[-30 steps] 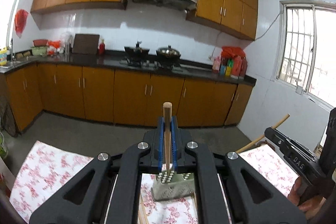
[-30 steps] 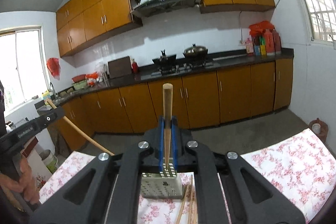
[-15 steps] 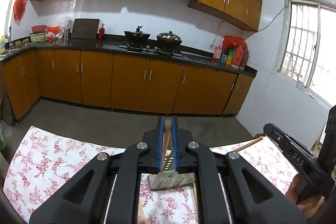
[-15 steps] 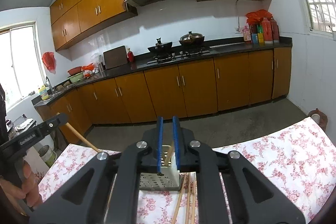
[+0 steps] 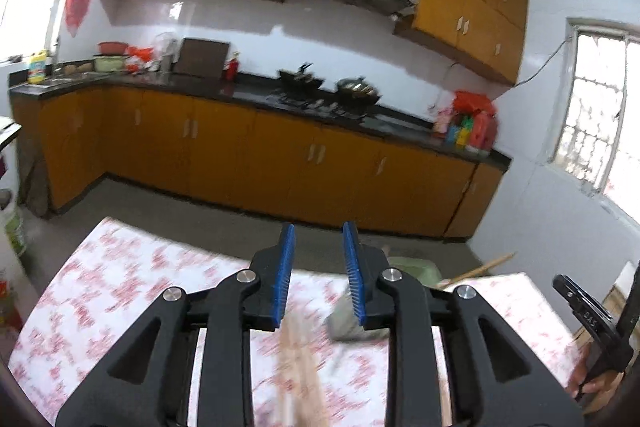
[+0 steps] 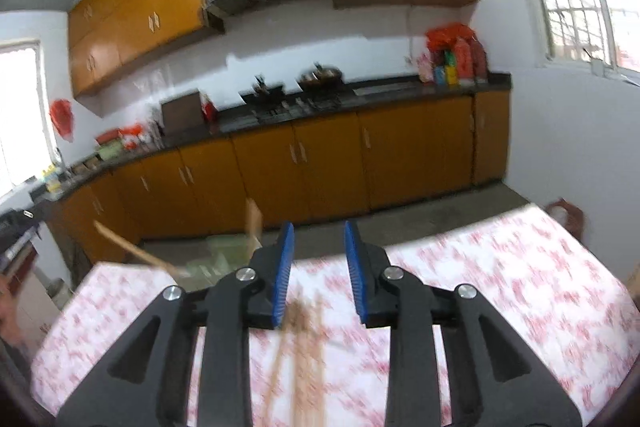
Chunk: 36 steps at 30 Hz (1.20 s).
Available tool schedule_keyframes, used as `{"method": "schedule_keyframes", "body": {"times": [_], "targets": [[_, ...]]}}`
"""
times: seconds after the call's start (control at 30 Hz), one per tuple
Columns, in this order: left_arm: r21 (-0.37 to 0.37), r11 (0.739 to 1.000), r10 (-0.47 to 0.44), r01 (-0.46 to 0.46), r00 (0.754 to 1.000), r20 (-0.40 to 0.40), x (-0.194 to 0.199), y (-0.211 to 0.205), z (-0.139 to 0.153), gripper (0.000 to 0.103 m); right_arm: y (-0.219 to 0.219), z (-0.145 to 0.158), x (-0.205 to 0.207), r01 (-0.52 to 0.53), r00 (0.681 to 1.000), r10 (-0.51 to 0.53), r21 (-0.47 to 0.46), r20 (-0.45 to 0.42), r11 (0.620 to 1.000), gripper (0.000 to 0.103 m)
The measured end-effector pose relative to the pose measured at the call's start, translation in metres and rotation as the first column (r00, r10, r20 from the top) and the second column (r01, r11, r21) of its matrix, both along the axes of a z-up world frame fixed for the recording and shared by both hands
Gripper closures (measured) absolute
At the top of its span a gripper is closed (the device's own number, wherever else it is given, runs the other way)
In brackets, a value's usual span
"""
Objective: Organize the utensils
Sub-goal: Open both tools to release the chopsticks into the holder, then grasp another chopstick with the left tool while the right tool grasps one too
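The left gripper point(image 5: 318, 273) is opening, nothing between its fingers; holder point(image 5: 352, 323) just right, chopsticks point(image 5: 298, 367) on the bench point(image 5: 120, 287) below. The right gripper point(image 6: 319, 271) is opening too, empty. Each should descend squarely over one stick before closing.

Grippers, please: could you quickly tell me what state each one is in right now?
Left gripper: opening, nothing between its fingers.
Right gripper: opening, nothing between its fingers.

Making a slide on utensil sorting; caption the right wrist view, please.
Right gripper, jaws opening and empty, above loose chopsticks on the floral tablecloth.
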<state>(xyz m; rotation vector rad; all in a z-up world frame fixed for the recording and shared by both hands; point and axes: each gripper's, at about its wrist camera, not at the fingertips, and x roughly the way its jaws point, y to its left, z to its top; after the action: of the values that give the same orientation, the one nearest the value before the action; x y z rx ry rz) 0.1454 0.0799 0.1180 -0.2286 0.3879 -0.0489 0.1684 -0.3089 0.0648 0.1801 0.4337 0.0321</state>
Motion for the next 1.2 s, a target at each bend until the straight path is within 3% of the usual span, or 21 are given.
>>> {"method": "schedule_keyframes", "body": {"times": [0.07, 0.2, 0.27, 0.43, 0.57, 0.7, 0.83, 1.03, 1.2], "targets": [[0.029, 0.999, 0.033, -0.031, 0.999, -0.044, -0.004, 0.006, -0.021, 0.077, -0.001, -0.034, 0.002, -0.009, 0.996, 0.009, 0.005, -0.090, 1.000, 0.076], [0.077, 0.996, 0.068, -0.055, 0.983, -0.170, -0.007, 0.015, -0.079, 0.077, 0.014, -0.102, 0.012, -0.060, 0.959, 0.064, 0.023, -0.278, 0.998, 0.078], [0.097, 0.993, 0.087, -0.065, 0.967, -0.239, -0.007, 0.016, -0.109, 0.077, 0.028, -0.123, 0.015, -0.089, 0.939, 0.091, 0.023, -0.330, 0.996, 0.081], [0.064, 0.996, 0.080, -0.061, 0.934, -0.348, -0.014, 0.015, -0.155, 0.077, 0.049, -0.159, 0.027, -0.125, 0.903, 0.113, 0.000, -0.414, 0.992, 0.085], [0.058, 0.997, 0.064, -0.045, 0.919, -0.390, -0.015, 0.011, -0.175, 0.077, 0.050, -0.170, 0.034, -0.128, 0.891, 0.107, -0.019, -0.441, 0.992, 0.086], [0.066, 0.998, 0.045, -0.020, 0.918, -0.394, -0.013, 0.006, -0.180, 0.077, 0.052, -0.175, 0.036, -0.130, 0.885, 0.098, -0.039, -0.454, 0.991, 0.087], [0.072, 0.997, 0.018, 0.012, 0.913, -0.406, -0.006, -0.004, -0.183, 0.077, 0.049, -0.173, 0.038, -0.121, 0.893, 0.076, -0.073, -0.443, 0.990, 0.095], [0.067, 0.995, -0.037, 0.075, 0.896, -0.443, 0.007, -0.020, -0.195, 0.077, 0.015, -0.174, 0.039, 0.029, 0.897, -0.048, -0.049, -0.440, 0.998, 0.095], [0.071, 0.990, -0.073, 0.121, 0.879, -0.471, 0.021, -0.033, -0.204, 0.077, 0.007, -0.177, 0.036, 0.038, 0.897, -0.058, -0.054, -0.437, 0.998, 0.095]]}}
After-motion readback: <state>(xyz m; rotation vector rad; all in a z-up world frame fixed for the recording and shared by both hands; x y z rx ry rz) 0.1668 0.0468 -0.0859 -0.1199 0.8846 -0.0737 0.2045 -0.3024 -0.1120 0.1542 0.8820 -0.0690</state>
